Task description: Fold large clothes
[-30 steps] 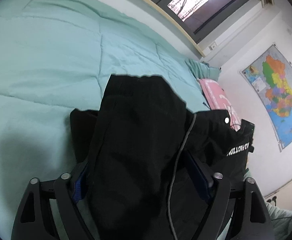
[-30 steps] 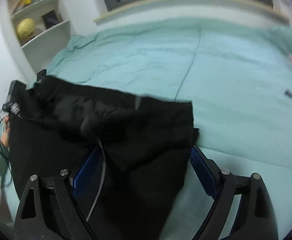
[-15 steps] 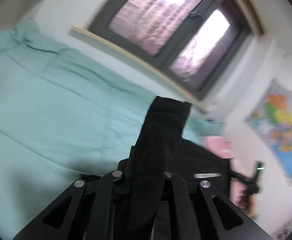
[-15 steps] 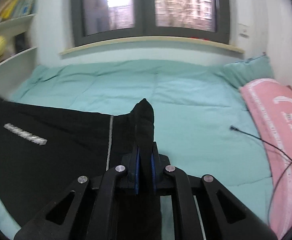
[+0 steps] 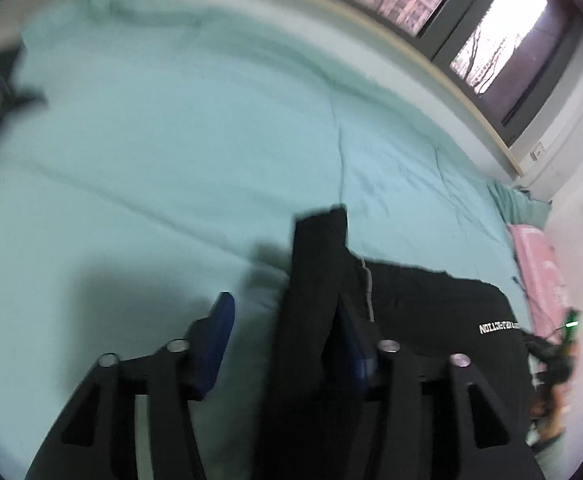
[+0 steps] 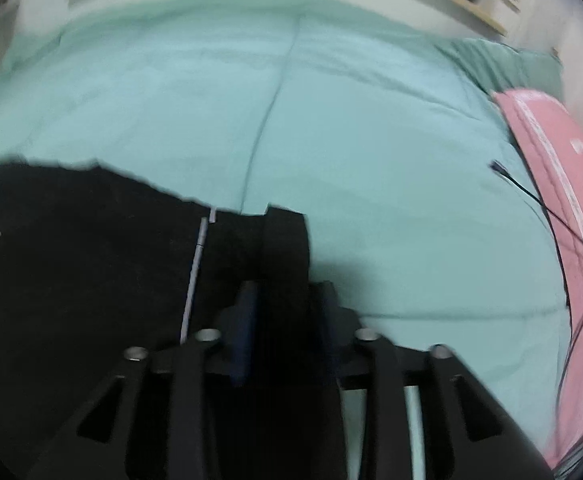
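Black trousers [image 5: 431,320] lay on the teal bedcover [image 5: 211,140], soft, limp, probably light; best pinched at waistband corners. Left gripper [image 5: 283,320] stood parted, fabric draped against 1 finger; right gripper [image 6: 283,300] clamped a fold.

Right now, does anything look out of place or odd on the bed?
One thing: a loose black cable trails across the green bedspread and onto the pink pillow. The black garment lies on the bedspread, an edge standing up between each gripper's fingers.
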Tool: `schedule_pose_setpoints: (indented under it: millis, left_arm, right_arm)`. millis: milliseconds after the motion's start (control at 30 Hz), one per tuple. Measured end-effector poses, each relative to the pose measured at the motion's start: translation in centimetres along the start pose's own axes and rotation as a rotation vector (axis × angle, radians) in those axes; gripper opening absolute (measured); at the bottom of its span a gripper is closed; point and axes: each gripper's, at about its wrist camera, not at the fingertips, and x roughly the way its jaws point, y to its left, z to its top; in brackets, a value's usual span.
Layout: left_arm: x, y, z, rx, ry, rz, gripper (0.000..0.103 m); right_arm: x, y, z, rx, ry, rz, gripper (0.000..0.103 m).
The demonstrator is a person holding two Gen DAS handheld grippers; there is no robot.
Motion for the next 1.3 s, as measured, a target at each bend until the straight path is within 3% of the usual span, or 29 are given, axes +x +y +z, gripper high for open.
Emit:
schedule_pose_setpoints:
  millis: [133,167,233,333,367,400,500,533,600,667,800,933,1067,1133,1200,1300]
  left_arm:
    - [-5.9,-3.2,1.2,0.075,-0.113,-0.003,0.056]
    - [-6.8,-5.6,1.0,0.119,-0.12,-0.012,0.056]
    - [-6.8,-9.8,0.3,0.179,-0.078,-0.04,0.056]
    - [-3.4,-15.9,-2.2,0.192,0.083,-0.243,0.057]
    - [-1.5,-17.4,-2.9,0.184,0.134,-0.302,0.057]
    - [0.7,-18.6,-3.6,0.185,0.178,-0.293,0.056]
    - [8.1,-19.8,-5.2,0.186,0.304,-0.144,0.055]
    - [9.7,-19.5,-5.4,0.182,0.326,-0.126,0.054]
    - [11.5,-18.1,-5.0,0.08,0.375,-0.136,0.053]
    - [11.7,-18.3,-5.1,0.077,0.377,-0.111,0.05]
    - [10.4,-20.2,-5.8,0.202,0.329,-0.077,0.05]
    - [3.6,-21.4,-6.4,0.282,0.226,-0.139,0.05]
    - [-1.3,-20.4,-9.9,0.273,0.176,-0.126,0.05]
    - [-0.3,-19.4,-11.3,0.23,0.231,-0.1,0.05]
    - [3.4,-18.0,-12.1,0.168,0.289,-0.071,0.05]
    - [4.5,-18.2,-12.2,0.197,0.27,-0.046,0.05]
  right_arm:
    - [-8.2,-0.9,-0.2,0.121,-0.185,0.227,0.065]
    - [-9.7,-0.1,0.5,0.119,-0.196,0.27,0.065]
    - [-11.6,2.9,1.5,0.07,-0.189,0.348,0.065]
    - [-11.7,8.0,1.6,-0.011,-0.115,0.436,0.065]
    - [-10.8,9.5,1.6,-0.025,-0.085,0.439,0.065]
    - [-9.2,11.3,1.8,-0.031,-0.057,0.421,0.065]
    - [-3.4,13.3,2.3,-0.027,0.064,0.369,0.064]
    - [-2.1,13.2,2.3,-0.019,0.091,0.368,0.064]
    - [0.6,12.6,2.3,0.034,0.152,0.408,0.064]
    - [1.4,12.6,2.1,0.031,0.148,0.4,0.064]
    - [0.9,12.6,1.6,0.014,0.119,0.358,0.064]
    - [-5.4,11.2,0.2,0.004,0.024,0.429,0.064]
    - [-11.7,11.6,-3.9,-0.069,-0.037,0.371,0.064]
    - [-10.7,13.0,-6.2,-0.094,0.041,0.378,0.063]
    - [-8.5,14.2,-7.6,-0.102,0.088,0.331,0.063]
    - [-6.6,14.9,-7.8,-0.077,0.095,0.306,0.063]
